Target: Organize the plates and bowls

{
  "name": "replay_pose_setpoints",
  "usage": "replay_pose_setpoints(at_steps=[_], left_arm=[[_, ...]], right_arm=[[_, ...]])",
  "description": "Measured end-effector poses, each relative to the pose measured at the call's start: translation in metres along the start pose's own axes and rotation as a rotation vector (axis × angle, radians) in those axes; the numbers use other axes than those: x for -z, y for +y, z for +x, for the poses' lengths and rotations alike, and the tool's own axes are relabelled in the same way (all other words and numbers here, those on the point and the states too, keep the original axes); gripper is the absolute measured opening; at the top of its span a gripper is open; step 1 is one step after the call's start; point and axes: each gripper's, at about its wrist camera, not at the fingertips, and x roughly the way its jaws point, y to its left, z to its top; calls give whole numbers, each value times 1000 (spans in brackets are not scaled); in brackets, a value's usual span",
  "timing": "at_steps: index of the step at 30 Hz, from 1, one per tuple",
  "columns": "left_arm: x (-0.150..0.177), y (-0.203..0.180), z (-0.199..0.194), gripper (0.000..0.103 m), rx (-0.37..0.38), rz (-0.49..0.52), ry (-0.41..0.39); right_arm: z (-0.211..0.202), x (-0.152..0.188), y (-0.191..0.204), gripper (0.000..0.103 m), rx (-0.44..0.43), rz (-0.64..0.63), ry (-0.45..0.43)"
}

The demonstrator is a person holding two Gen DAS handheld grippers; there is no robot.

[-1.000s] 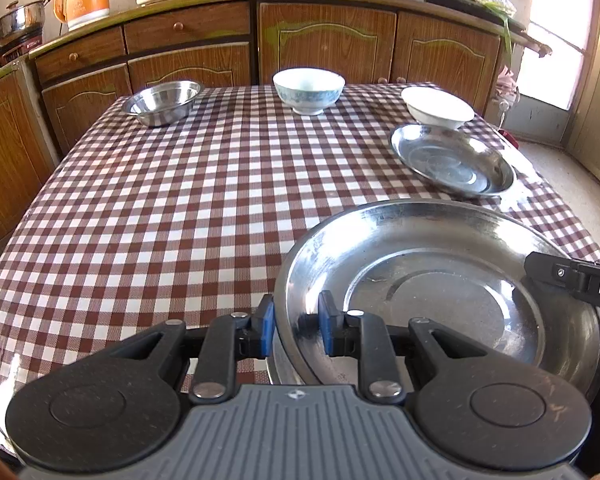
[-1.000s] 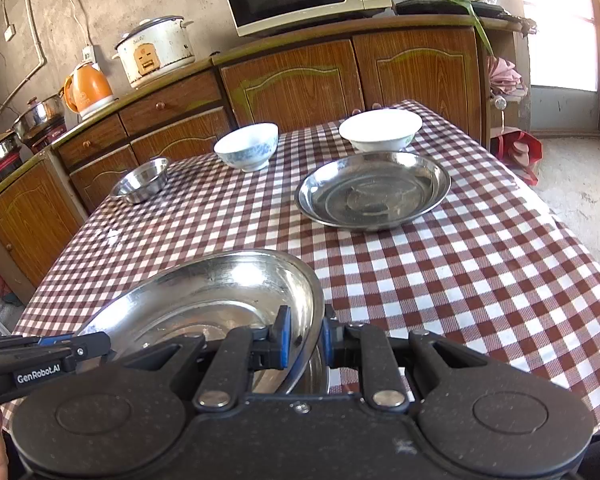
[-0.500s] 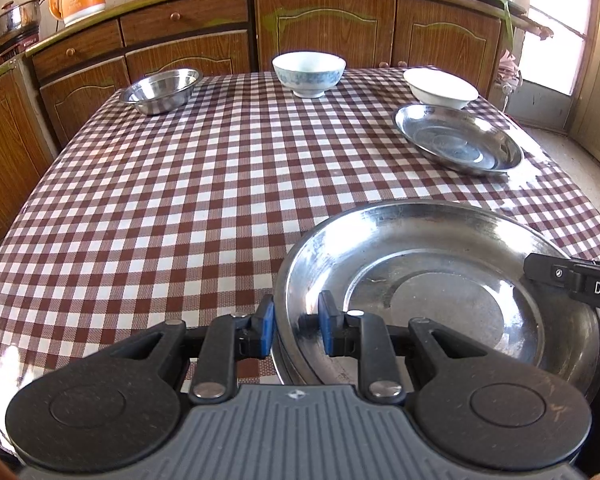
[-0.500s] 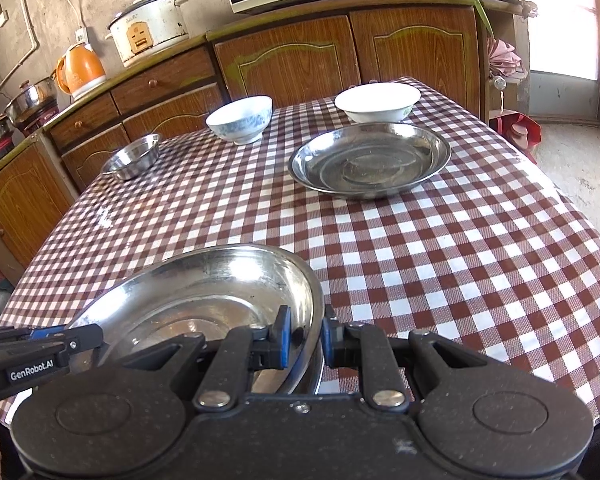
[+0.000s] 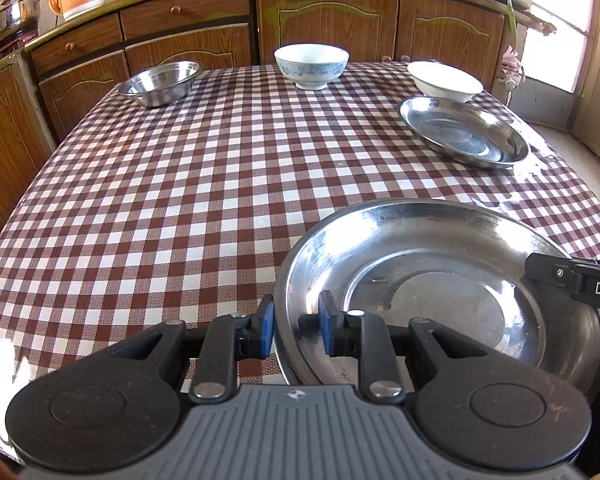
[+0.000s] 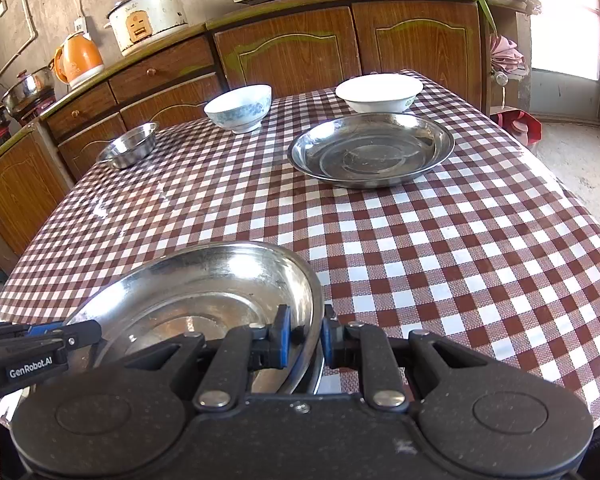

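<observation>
Both-handed: left tool (image 5: 296,330) and right tool (image 6: 304,338) clenched on opposite rims of near steel plate (image 5: 440,300). Second steel plate (image 6: 372,152) lies far-right beyond it, right tool nearer.

Our left gripper (image 5: 295,330) sits low in the frame's centre, its jaws nearly closed and clamping the near plate (image 5: 440,300) by its rim. Our right gripper (image 6: 303,338) grips the opposite rim, jaws likewise pinched, both angled downward.
</observation>
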Motion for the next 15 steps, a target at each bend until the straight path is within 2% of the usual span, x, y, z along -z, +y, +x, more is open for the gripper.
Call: replay_pose_setpoints(at_steps=[15], left_arm=[[-1,5,13,24,2,-19,12]], right_arm=[[12,-3,7,22,16,-37,3]])
